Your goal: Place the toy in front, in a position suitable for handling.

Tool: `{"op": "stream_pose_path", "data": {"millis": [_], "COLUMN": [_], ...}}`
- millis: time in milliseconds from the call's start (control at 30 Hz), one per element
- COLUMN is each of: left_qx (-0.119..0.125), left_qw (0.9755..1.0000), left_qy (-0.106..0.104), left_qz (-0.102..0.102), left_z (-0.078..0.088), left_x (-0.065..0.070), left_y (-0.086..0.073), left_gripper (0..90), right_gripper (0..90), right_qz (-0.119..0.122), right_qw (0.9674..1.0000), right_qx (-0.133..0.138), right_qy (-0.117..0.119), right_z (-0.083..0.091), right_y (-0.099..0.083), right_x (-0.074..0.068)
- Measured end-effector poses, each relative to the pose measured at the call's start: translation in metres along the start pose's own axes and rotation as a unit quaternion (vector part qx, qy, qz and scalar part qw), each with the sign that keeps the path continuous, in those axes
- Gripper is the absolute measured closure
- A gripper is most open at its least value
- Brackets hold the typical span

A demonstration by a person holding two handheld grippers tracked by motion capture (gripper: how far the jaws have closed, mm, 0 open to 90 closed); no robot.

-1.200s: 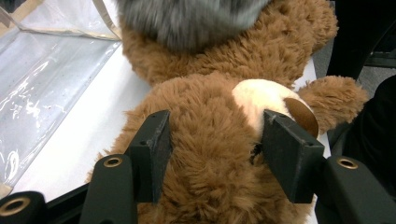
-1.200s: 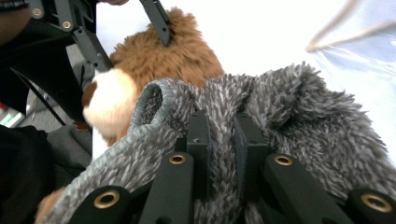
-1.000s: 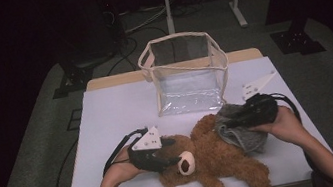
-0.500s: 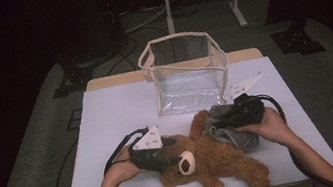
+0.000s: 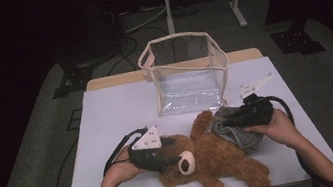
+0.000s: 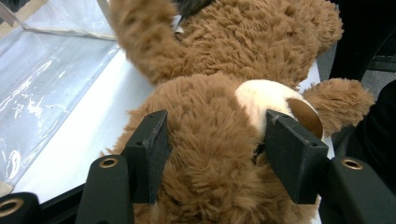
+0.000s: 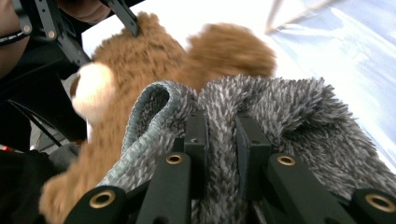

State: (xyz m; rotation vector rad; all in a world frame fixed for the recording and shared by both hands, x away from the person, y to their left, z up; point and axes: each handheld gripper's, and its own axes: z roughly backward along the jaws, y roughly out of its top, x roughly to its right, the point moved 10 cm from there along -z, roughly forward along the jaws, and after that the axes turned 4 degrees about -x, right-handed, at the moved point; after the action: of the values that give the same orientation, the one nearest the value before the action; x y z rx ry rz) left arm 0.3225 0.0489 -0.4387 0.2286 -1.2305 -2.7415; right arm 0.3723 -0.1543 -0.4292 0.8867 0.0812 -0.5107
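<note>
Since the earlier frames, the high view shows the right claw (image 5: pixel 232 124) has slid in from the desk's (image 5: pixel 121 105) right side onto the grey fuzzy cloth (image 5: pixel 229 131) beside the teddy bear (image 5: pixel 215 159), while the left claw (image 5: pixel 171 153) sits at the bear's head and the clear bag (image 5: pixel 185 72) stands empty behind. Seen from the left gripper view, that claw (image 6: pixel 215 140) is closed around the bear's head (image 6: pixel 210 140), pads sunk in the fur. From the right gripper view, its claw (image 7: pixel 219 135) stands narrow, pinching a fold of the cloth (image 7: pixel 280 116), so both are gripped but, by the look of it, nothing is bagged yet.
</note>
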Motion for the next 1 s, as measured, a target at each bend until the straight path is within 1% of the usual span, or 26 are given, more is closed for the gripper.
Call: {"op": "stream_pose_path", "data": {"millis": [133,200,300,367,433,500,567,733,800,867,933,1000], "left_qx": [-0.001,-0.001,-0.002,-0.002,-0.002,-0.005,-0.006,-0.005,-0.005,-0.008,-0.009,-0.008], "left_qw": [1.0,1.0,1.0,1.0,1.0,1.0,1.0,1.0,1.0,1.0,0.9999,0.9999], "left_qy": [0.001,0.001,0.0,0.0,0.0,0.001,0.001,0.001,0.001,0.003,0.004,0.003], "left_qz": [0.0,0.001,0.001,0.001,0.001,0.0,-0.002,-0.002,-0.003,-0.006,-0.007,-0.007], "left_z": [0.0,0.0,0.0,0.0,0.0,0.0,0.0,0.0,0.0,0.0,0.0,0.0], "left_x": [-0.001,-0.001,-0.001,-0.001,0.0,0.0,0.0,0.0,0.0,0.001,0.002,0.002], "left_y": [0.0,0.0,0.0,0.0,0.0,0.0,0.0,0.0,0.0,0.0,0.0,0.0], "left_gripper": [40.8,40.7,40.7,40.8,40.8,40.8,40.8,40.8,40.7,40.5,40.2,40.2], "right_gripper": [76.2,76.1,76.1,76.0,75.9,75.9,76.0,76.0,76.0,75.9,76.0,75.9], "right_qz": [-0.022,-0.027,-0.036,-0.032,-0.026,-0.015,-0.004,0.032,0.039,0.045,0.053,0.056], "right_qw": [0.9996,0.9993,0.9989,0.999,0.9993,0.9996,0.9999,0.9993,0.9988,0.9982,0.9974,0.9971], "right_qx": [0.005,0.006,0.01,0.011,0.01,0.005,0.006,-0.02,-0.027,-0.035,-0.042,-0.045], "right_qy": [-0.017,-0.024,-0.029,-0.029,-0.027,-0.022,-0.01,0.004,0.013,0.021,0.026,0.025], "right_z": [0.025,0.034,0.041,0.04,0.035,0.026,0.016,-0.014,-0.024,-0.035,-0.044,-0.047], "right_y": [-0.024,-0.032,-0.037,-0.034,-0.029,-0.019,-0.007,0.02,0.029,0.035,0.037,0.036], "right_x": [0.008,0.011,0.012,0.012,0.01,0.007,0.003,-0.01,-0.013,-0.017,-0.02,-0.022]}}
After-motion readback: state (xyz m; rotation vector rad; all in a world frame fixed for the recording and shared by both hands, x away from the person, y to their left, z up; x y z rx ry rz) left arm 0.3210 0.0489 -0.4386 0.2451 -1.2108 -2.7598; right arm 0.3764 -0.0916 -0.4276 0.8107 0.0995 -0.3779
